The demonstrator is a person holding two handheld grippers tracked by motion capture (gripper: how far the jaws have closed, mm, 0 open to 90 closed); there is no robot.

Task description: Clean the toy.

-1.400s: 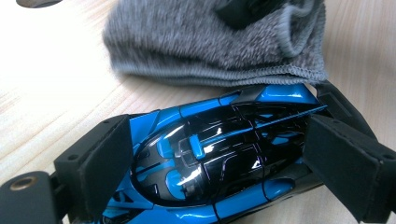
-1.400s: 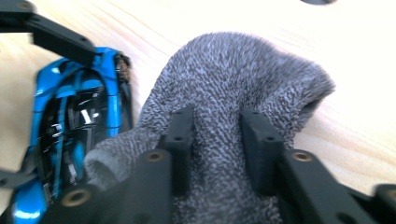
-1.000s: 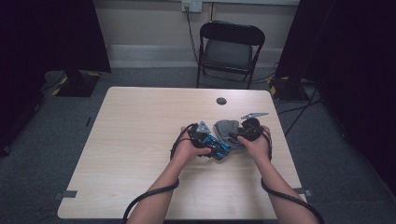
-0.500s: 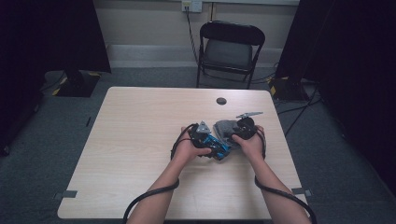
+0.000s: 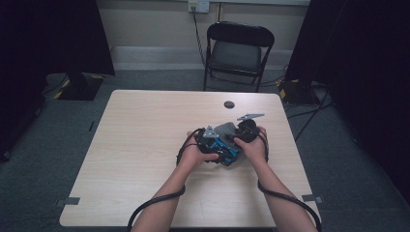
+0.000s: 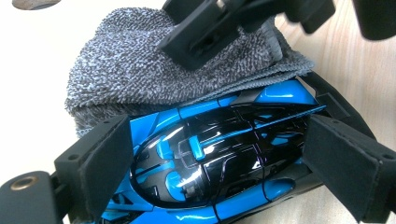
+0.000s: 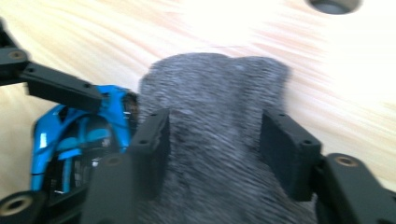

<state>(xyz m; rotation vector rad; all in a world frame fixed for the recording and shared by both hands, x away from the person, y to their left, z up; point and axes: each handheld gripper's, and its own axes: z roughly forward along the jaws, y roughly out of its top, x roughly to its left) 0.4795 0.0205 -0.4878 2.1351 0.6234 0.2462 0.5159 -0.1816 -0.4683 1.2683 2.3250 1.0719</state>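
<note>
Jaws of the left gripper [image 6: 219,186] clamp the glossy blue-and-black toy car [image 6: 210,163]; the right gripper's [image 7: 212,140] jaws, just opening, straddle the grey terry cloth [image 7: 215,116]. Wipe gently, car held steady on the bench [image 5: 145,145].

- The tabletop [image 5: 140,145] lies bare to the left of the hands, in front of them and along the near edge, so there is wide room to pass there.
- A small dark round hole [image 5: 228,104] sits beyond the hands, well apart from them.
- Right of centre, the blue toy car [image 6: 219,158] and grey cloth [image 6: 154,70] touch, leaving no gap between them.
- A folding chair [image 5: 238,53] stands beyond the far edge.
</note>
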